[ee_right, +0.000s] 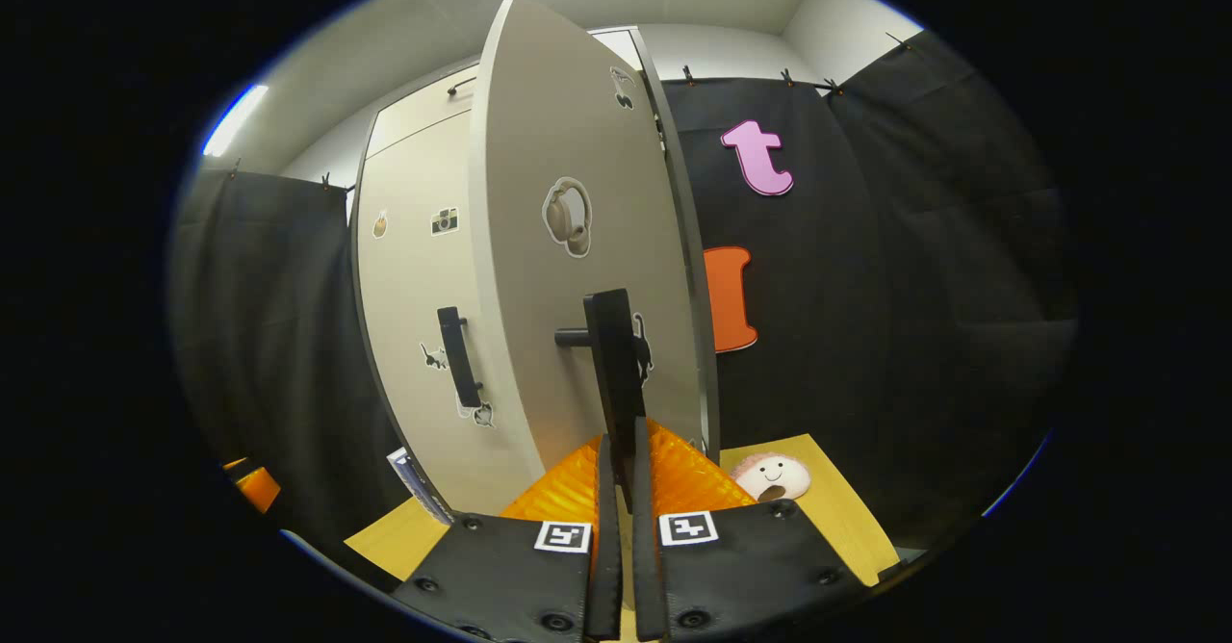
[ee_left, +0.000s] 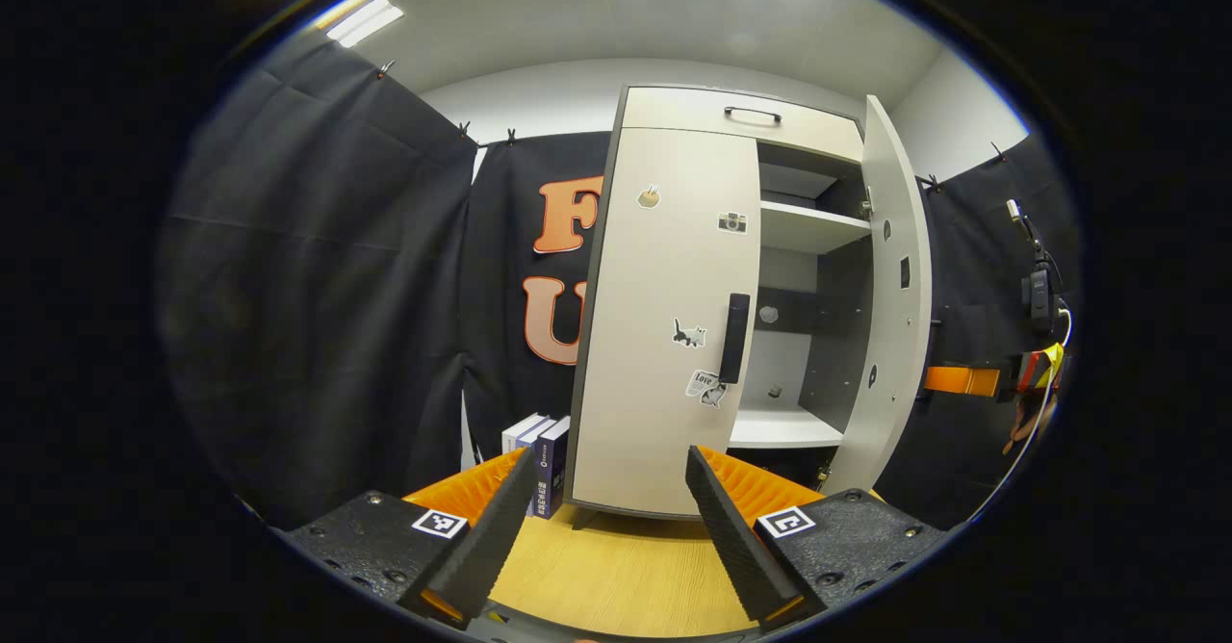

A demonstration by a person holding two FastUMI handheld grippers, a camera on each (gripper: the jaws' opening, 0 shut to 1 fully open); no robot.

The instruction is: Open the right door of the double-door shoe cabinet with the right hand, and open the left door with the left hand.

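Midway through the job, the tall beige double-door shoe cabinet [ee_left: 674,114] stands on a light wooden table [ee_left: 626,576] with its right door [ee_left: 895,306] swung wide, baring white shelves [ee_left: 804,229] inside, while the sticker-dotted left door [ee_left: 664,335] sits closed, its black bar handle [ee_left: 734,338] untouched. Seen in the left gripper view, the left gripper [ee_left: 606,527] hangs in front of that closed door, black-and-orange fingers spread well apart and holding nothing. At the open door, the right gripper [ee_right: 624,489] is pinched tight on the door's black handle [ee_right: 614,373] — both fingers pressing its lower end. A small round plush toy with a smiling face [ee_right: 770,477] lies on the table beside the cabinet; a few upright books [ee_left: 544,460] stand at its other side.
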